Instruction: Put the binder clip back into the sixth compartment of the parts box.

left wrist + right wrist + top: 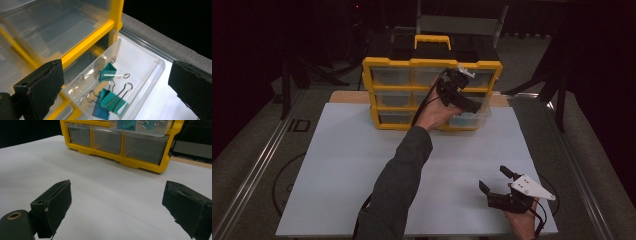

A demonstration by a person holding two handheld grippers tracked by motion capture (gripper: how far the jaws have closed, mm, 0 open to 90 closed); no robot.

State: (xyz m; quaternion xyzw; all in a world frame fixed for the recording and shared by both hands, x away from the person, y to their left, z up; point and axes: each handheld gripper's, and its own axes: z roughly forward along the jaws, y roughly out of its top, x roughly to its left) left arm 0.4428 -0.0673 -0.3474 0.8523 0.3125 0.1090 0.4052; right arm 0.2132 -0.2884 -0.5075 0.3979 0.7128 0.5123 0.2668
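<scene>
- Organiser (pixel 432 65), yellow frame with clear drawers and a handle on top, stands at the far edge of the white board (pixel 342 170); left gripper (pixel 472 105) held at its lower right drawer, right gripper (pixel 497 181) low over the board's near right corner, well apart, jaws spread.
- Left gripper view: jaws wide apart, nothing between; pulled-out clear drawer (pixel 150 62) holds teal binder clips (pixel 107 72).
- Right gripper view: jaws parted, empty, above bare board; organiser beyond.

Glossy clear plastic drawer (pixel 140 62) holds binder clips (pixel 107 72) with shiny wire handles.
</scene>
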